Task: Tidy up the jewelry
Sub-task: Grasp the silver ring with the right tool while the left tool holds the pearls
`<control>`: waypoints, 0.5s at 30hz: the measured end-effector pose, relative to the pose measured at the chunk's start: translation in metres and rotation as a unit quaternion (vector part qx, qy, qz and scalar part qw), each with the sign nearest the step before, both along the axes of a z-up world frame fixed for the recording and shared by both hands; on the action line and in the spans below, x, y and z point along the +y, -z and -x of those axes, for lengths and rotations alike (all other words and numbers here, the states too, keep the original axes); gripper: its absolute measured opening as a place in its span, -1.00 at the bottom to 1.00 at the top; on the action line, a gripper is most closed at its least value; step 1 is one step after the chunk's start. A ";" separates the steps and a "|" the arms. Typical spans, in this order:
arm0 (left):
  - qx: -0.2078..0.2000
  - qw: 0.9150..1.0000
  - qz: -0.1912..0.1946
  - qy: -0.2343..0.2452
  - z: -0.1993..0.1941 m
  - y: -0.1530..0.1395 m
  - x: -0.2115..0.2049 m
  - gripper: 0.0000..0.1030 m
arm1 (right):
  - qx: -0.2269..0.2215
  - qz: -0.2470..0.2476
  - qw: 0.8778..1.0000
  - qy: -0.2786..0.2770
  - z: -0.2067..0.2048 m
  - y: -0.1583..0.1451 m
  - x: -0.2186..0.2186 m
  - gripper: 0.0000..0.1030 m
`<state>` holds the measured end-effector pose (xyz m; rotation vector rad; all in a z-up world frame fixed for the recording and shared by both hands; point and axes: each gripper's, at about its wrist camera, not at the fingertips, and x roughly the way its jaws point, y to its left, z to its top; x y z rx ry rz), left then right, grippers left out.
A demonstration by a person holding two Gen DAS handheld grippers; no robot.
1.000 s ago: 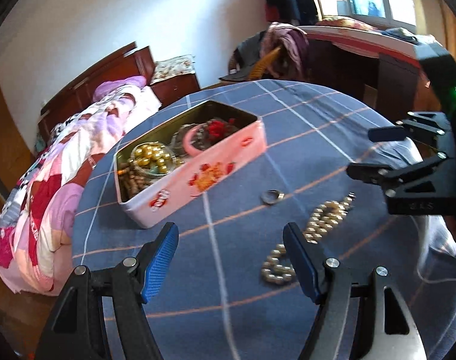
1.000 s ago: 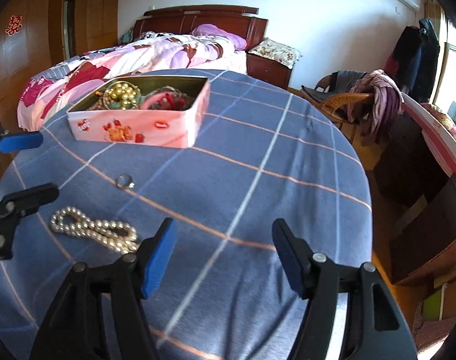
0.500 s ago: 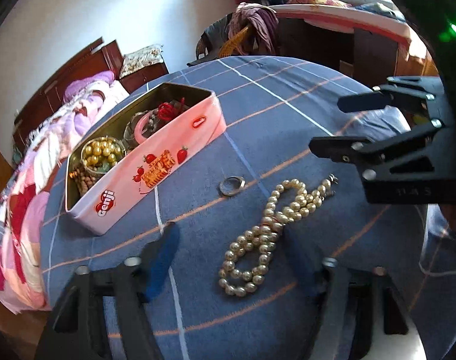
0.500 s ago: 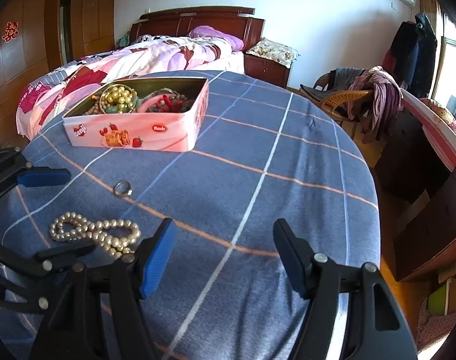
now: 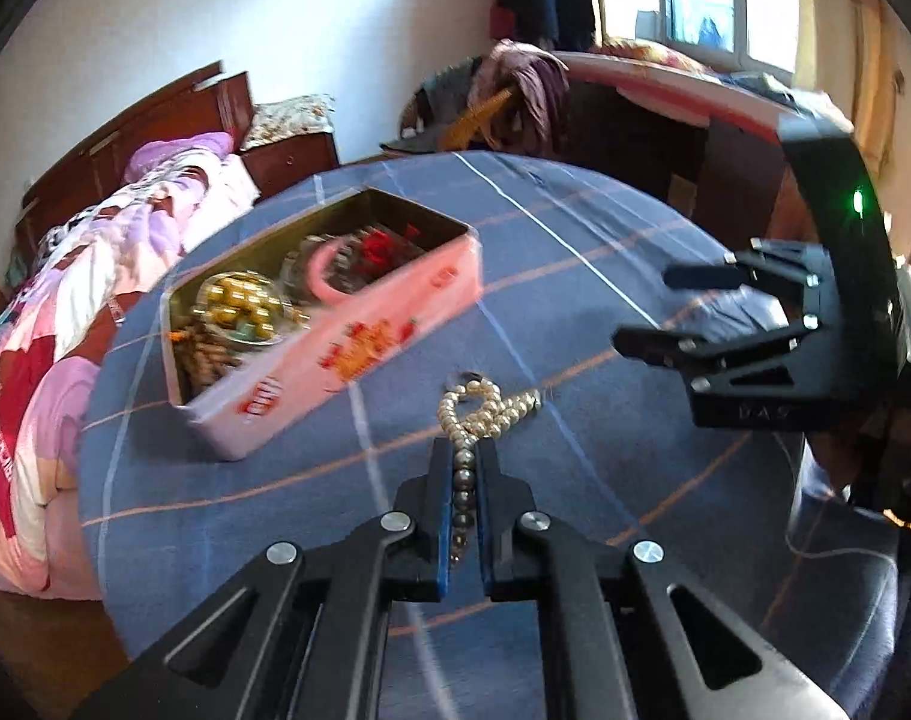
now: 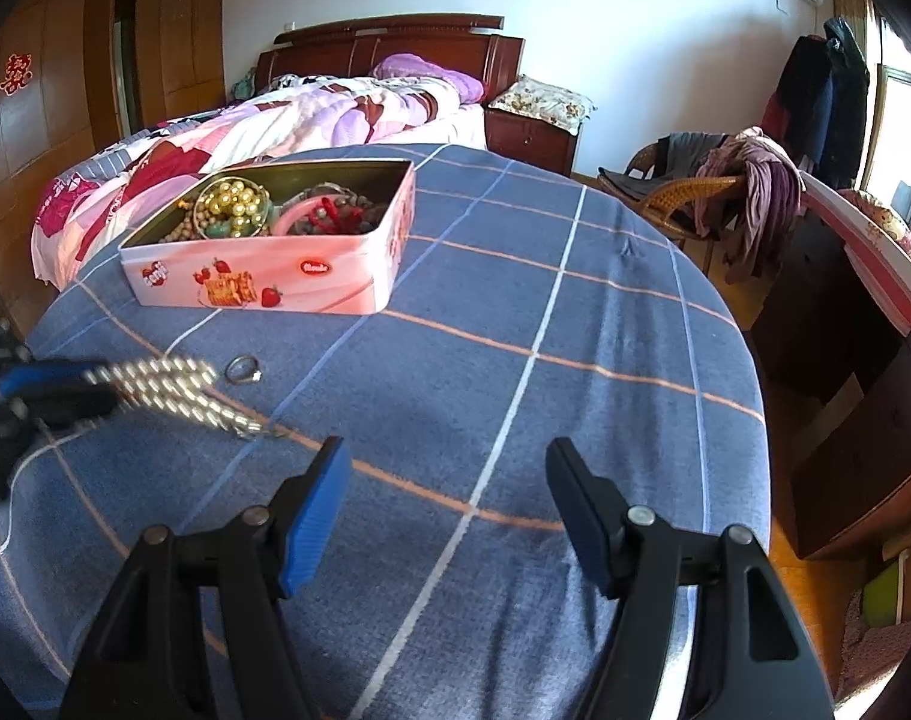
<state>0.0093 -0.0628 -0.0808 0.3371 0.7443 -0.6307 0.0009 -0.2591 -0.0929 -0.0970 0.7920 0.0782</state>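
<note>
Left gripper (image 5: pixel 460 468) clamps the pearl necklace (image 5: pixel 476 414), strand trailing ahead, pink tin (image 5: pixel 359 330) up-left; right gripper (image 6: pixel 446 480) gapes empty.

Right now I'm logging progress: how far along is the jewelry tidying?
Done: gold beads and red pieces already sit in the tin. In hand: the left claw has just closed on the pearls. Left: the ring lies on the cloth; the right claw is open.
</note>
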 end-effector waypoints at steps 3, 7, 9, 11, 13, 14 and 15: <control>-0.015 0.999 -0.003 -0.039 -0.011 -0.004 0.018 -0.89 | 0.005 -0.006 1.000 -0.010 -0.004 -0.002 0.006 0.36; -0.020 0.995 -0.012 -0.101 -0.034 0.005 0.041 -0.89 | 0.007 -0.007 0.999 -0.040 -0.013 -0.007 0.026 0.36; -0.016 0.993 -0.017 -0.117 -0.043 0.010 0.046 -0.89 | 0.013 -0.004 0.998 -0.054 -0.020 -0.006 0.037 0.36; -0.015 0.992 -0.018 -0.124 -0.048 0.016 0.048 -0.89 | 0.023 -0.002 0.997 -0.078 -0.030 -0.005 0.053 0.35; -0.013 0.992 -0.015 -0.126 -0.050 0.020 0.050 -0.89 | 0.034 0.003 0.994 -0.100 -0.038 -0.003 0.064 0.29; -0.012 0.992 -0.012 -0.127 -0.051 0.021 0.051 -0.89 | 0.039 0.009 0.993 -0.109 -0.041 -0.001 0.069 0.22; -0.011 0.992 -0.011 -0.129 -0.052 0.023 0.052 -0.89 | 0.043 0.018 0.992 -0.119 -0.043 0.001 0.074 0.09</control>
